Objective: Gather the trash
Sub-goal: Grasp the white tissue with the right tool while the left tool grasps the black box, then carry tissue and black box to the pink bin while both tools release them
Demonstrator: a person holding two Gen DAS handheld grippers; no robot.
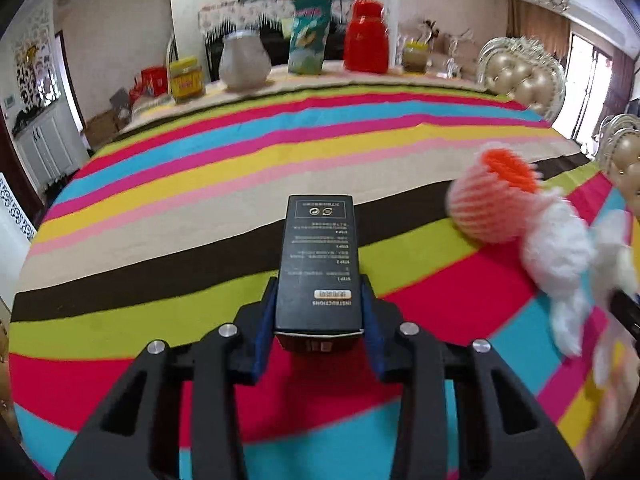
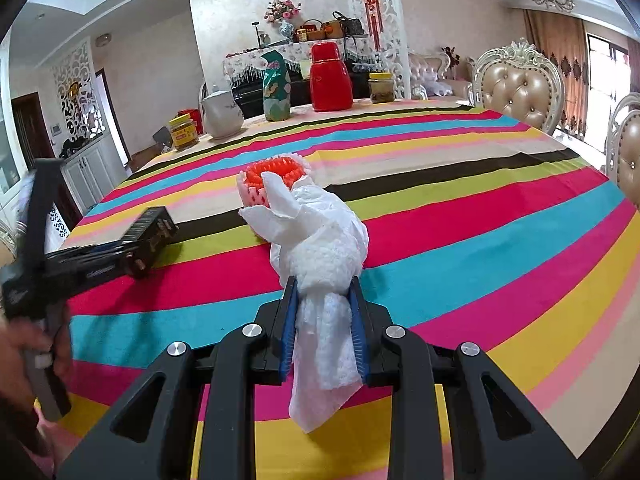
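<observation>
My left gripper [image 1: 319,300] is shut on a black carton box [image 1: 318,260] with white print, held just above the striped tablecloth [image 1: 200,184]. The same box [image 2: 148,236] and left gripper [image 2: 120,254] show at the left of the right wrist view. My right gripper [image 2: 325,312] is shut on a crumpled white tissue [image 2: 324,248]. An orange and white foam fruit net [image 2: 276,176] sits just beyond the tissue, touching it. In the left wrist view the net [image 1: 492,204] and tissue [image 1: 560,256] appear blurred at the right.
At the table's far edge stand a yellow-lidded jar [image 2: 183,132], a white kettle [image 2: 222,114], a green bag [image 2: 276,88], a red thermos [image 2: 330,78] and another jar [image 2: 381,87]. Padded chairs [image 2: 520,84] stand at the right side.
</observation>
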